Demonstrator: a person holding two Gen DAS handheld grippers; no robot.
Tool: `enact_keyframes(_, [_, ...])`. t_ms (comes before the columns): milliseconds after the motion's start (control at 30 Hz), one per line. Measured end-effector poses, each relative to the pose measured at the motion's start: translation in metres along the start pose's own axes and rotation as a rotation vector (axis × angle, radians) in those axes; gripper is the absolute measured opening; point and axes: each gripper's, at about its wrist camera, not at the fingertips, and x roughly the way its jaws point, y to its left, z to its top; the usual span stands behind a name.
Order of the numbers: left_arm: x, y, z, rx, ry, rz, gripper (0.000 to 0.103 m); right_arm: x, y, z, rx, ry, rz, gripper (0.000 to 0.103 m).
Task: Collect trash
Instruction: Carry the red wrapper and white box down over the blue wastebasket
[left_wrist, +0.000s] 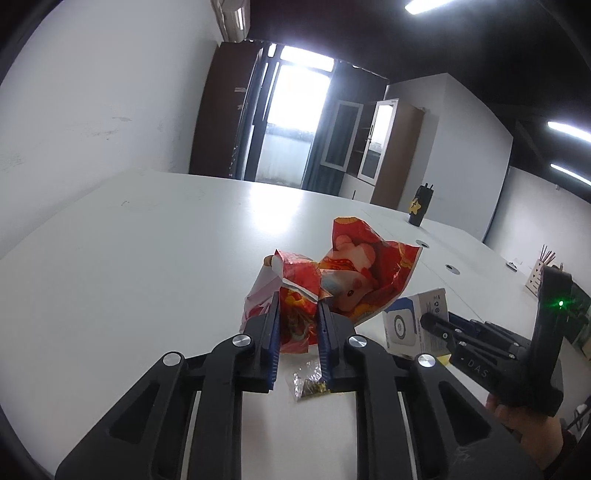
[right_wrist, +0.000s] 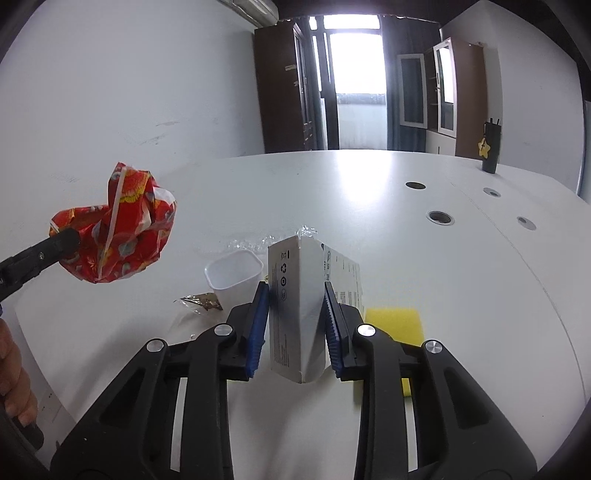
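My left gripper (left_wrist: 298, 320) is shut on a crumpled red printed snack bag (left_wrist: 354, 269), which hangs lifted off the white table (left_wrist: 147, 258). The right wrist view shows that bag (right_wrist: 122, 236) at the left, with the left gripper's fingers (right_wrist: 55, 243) clamped on it. My right gripper (right_wrist: 297, 314) is shut on a white cardboard box (right_wrist: 295, 314), its blue pads pressing both sides. From the left wrist view the box (left_wrist: 413, 325) and the right gripper's fingers (left_wrist: 443, 328) appear at the right. A small clear wrapper with dark crumbs (left_wrist: 308, 384) lies on the table below the left gripper.
A white plastic cup (right_wrist: 236, 275), a foil wrapper (right_wrist: 203, 301), crinkled clear film (right_wrist: 258, 242) and a yellow sponge (right_wrist: 395, 325) lie on the table (right_wrist: 406, 258). Cable holes (right_wrist: 439, 218) dot the right side. A dark bottle with a star tag (right_wrist: 489, 149) stands at the far edge.
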Motion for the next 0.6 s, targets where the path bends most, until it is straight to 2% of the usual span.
enact_keyframes(300, [-0.037,-0.019,-0.027,-0.037,-0.017,0.009,0.014,-0.057,-0.001,-0.012,-0.024,-0.070,0.044,0.026])
enact_keyframes(600, [-0.067,-0.041,-0.070,-0.056,-0.014,-0.001,0.013,-0.112,0.000,-0.025,-0.039,-0.135,0.109,0.026])
